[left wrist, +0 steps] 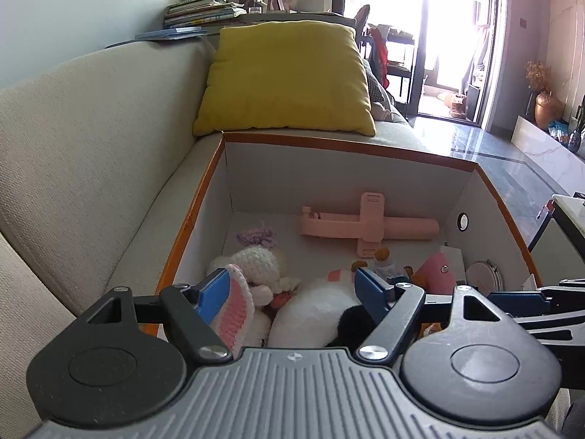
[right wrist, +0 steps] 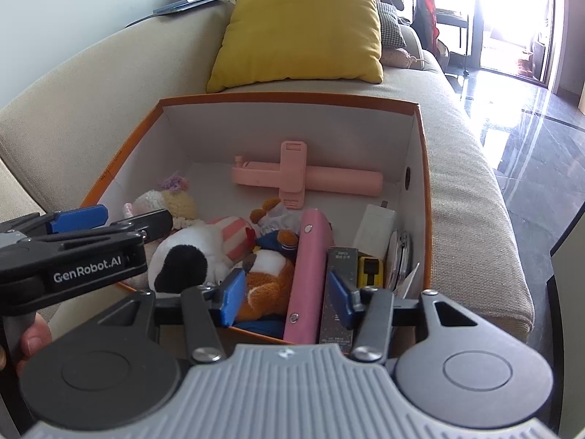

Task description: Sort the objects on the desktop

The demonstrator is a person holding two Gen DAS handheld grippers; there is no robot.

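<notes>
Both open tongs (right wrist: 283,298) hover over the toy-filled box (right wrist: 424,168).

Box (right wrist: 426,168) orange outside, white inside; selfie stick (right wrist: 307,179) pale pink; cushion (right wrist: 303,25) yellow; sofa (right wrist: 471,190) beige; plush (right wrist: 190,259) white with black patch; case (right wrist: 307,278) pink; bear (right wrist: 270,285) orange-brown and white; finger pads (right wrist: 231,300) blue.

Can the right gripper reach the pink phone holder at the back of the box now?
Probably yes. The right gripper is open above the box, and the pink phone holder lies uncovered with nothing above it.
</notes>
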